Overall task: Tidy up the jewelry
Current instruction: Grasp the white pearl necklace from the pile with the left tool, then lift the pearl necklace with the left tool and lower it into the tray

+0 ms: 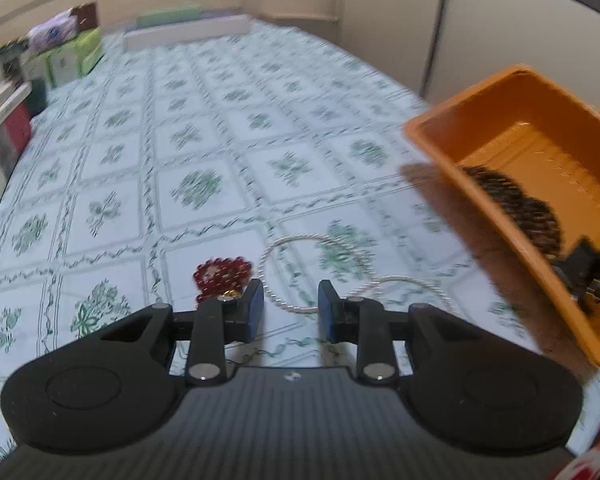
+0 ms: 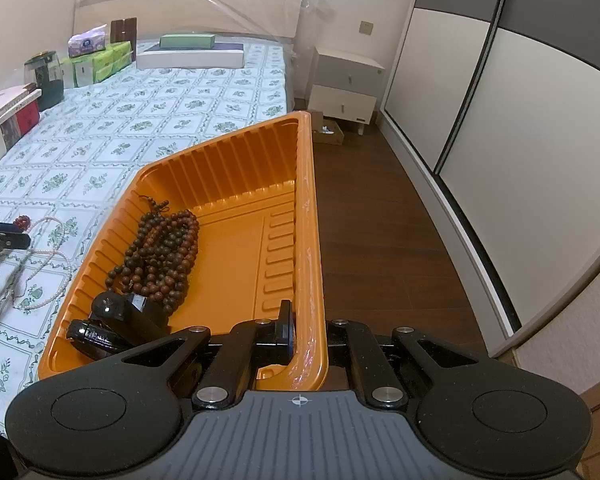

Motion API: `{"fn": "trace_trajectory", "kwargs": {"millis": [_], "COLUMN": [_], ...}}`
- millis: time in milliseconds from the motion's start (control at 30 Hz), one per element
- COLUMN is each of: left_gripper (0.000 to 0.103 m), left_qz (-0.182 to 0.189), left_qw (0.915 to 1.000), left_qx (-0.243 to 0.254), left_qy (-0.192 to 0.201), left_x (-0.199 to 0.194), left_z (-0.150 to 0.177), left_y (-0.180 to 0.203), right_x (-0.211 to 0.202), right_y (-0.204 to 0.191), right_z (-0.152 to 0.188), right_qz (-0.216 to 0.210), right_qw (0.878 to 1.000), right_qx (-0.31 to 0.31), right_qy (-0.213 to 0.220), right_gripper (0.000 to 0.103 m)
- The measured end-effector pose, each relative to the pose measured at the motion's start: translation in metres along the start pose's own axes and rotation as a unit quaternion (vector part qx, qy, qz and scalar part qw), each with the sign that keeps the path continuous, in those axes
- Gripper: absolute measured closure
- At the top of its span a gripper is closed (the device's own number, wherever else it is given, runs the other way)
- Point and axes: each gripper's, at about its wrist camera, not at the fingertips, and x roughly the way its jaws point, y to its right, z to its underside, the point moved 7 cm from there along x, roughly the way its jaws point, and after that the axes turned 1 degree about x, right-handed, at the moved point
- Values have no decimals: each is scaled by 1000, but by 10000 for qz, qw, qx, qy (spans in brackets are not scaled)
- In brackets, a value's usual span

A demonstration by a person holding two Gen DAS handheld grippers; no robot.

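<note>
A white pearl necklace (image 1: 300,239) lies looped on the floral bedsheet, with a red bead bracelet (image 1: 220,274) just to its left. My left gripper (image 1: 291,292) hovers low over them, its blue pads apart and nothing pressed between them. To the right, an orange plastic tray (image 2: 312,200) holds a pile of brown wooden beads (image 2: 168,252) and black clip-like pieces (image 2: 116,320). My right gripper (image 2: 306,320) is shut on the tray's near right rim. The tray (image 1: 540,152) and its beads (image 1: 516,208) also show in the left wrist view.
Boxes, green tissue packs (image 2: 100,62) and a dark jar (image 2: 48,76) line the bed's left side. A long white box (image 2: 190,58) lies at the far end. A white nightstand (image 2: 346,88), a wooden floor (image 2: 372,220) and wardrobe doors (image 2: 520,120) are on the right.
</note>
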Motion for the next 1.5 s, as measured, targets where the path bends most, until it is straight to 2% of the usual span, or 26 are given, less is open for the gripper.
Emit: {"fn": "trace_trajectory", "kwargs": {"millis": [100,233,267,300,367,567,800,1000,1500], "left_gripper": [77,78,84,94,101,102,102,102,102], "left_qz": [-72,-133,-178,-216,-217,-135,108,320,789], "left_qw": [9996,9994,9995,9995,9996,9999,9978,9930,9791], "left_qx": [-269,-305,-278,-232,-178,78,421,681,1003], "left_qy": [9,11,-1,-11,-44,68,496,910,1581], "left_x": [7,12,13,14,14,-2,-38,-73,-129], "left_z": [-3,-7,-7,-7,-7,-9,-40,-75,-138], "left_y": [-6,-7,-7,-6,-6,-4,8,23,66], "right_x": [0,2,2,2,2,2,0,-2,-6], "right_y": [0,2,2,2,2,3,1,-1,-2], "right_z": [0,1,1,1,1,2,1,-1,-2], "right_qz": [1,5,6,9,8,7,4,6,-16], "right_qw": [10000,10000,10000,10000,10000,10000,10000,10000,10000], "right_qx": [1,10,19,20,22,23,-1,-28,-38], "right_qy": [-8,-20,-22,-24,-27,-18,4,22,62], "right_gripper": [97,97,97,97,97,97,97,97,97]}}
